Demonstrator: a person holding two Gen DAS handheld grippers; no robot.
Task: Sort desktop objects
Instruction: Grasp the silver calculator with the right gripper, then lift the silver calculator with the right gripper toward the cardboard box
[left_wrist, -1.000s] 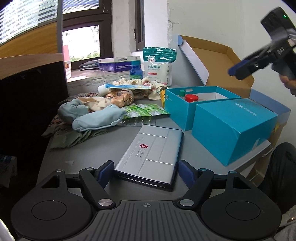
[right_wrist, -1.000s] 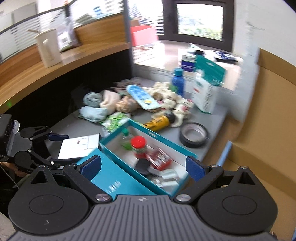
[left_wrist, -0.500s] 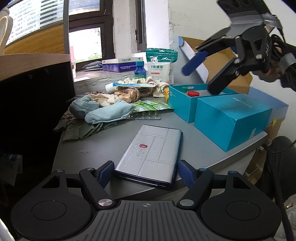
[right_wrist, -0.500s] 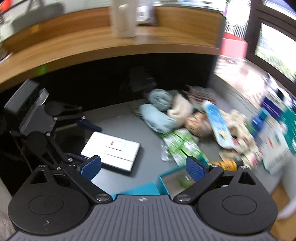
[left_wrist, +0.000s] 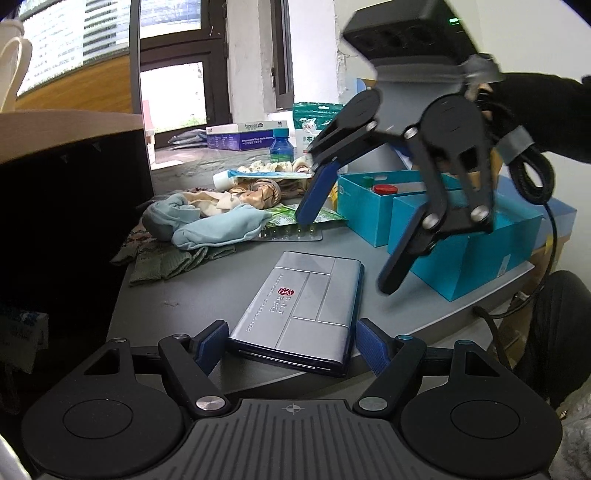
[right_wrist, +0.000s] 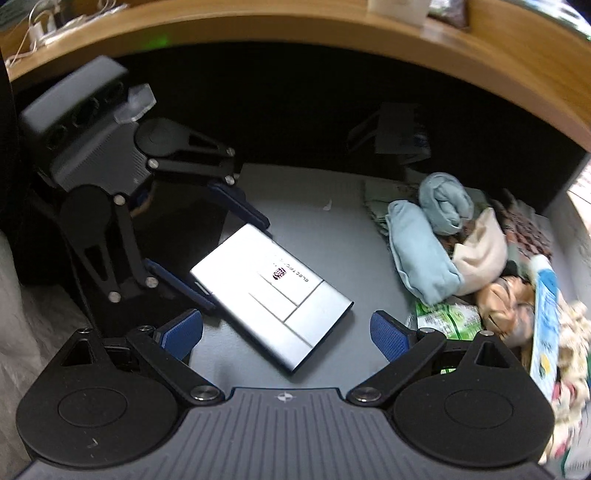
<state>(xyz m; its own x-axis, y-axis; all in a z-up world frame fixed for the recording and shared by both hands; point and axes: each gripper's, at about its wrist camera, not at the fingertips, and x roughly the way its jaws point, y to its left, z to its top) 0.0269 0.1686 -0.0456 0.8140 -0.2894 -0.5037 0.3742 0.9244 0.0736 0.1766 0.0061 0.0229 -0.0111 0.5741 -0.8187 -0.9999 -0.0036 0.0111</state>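
Note:
A flat silver case (left_wrist: 303, 306) with a red seal lies on the grey desk near its front edge. It also shows in the right wrist view (right_wrist: 273, 291). My left gripper (left_wrist: 291, 345) is open, its fingers on either side of the case's near end. My right gripper (right_wrist: 288, 332) is open and hovers above the case's far end, pointing down at it; in the left wrist view my right gripper (left_wrist: 351, 251) hangs over the desk. An open teal box (left_wrist: 373, 206) holds a red-capped jar.
A teal box lid (left_wrist: 469, 243) stands at the right edge. Light blue socks (left_wrist: 218, 225), cloths, green packets (left_wrist: 314, 216), a blister strip and a tube lie behind the case. A blue bottle (left_wrist: 280, 147) and boxes stand farther back. A dark partition rises on the left.
My right gripper has swung from over the teal box down and across to above the silver case. My left gripper has stayed at the case's near end.

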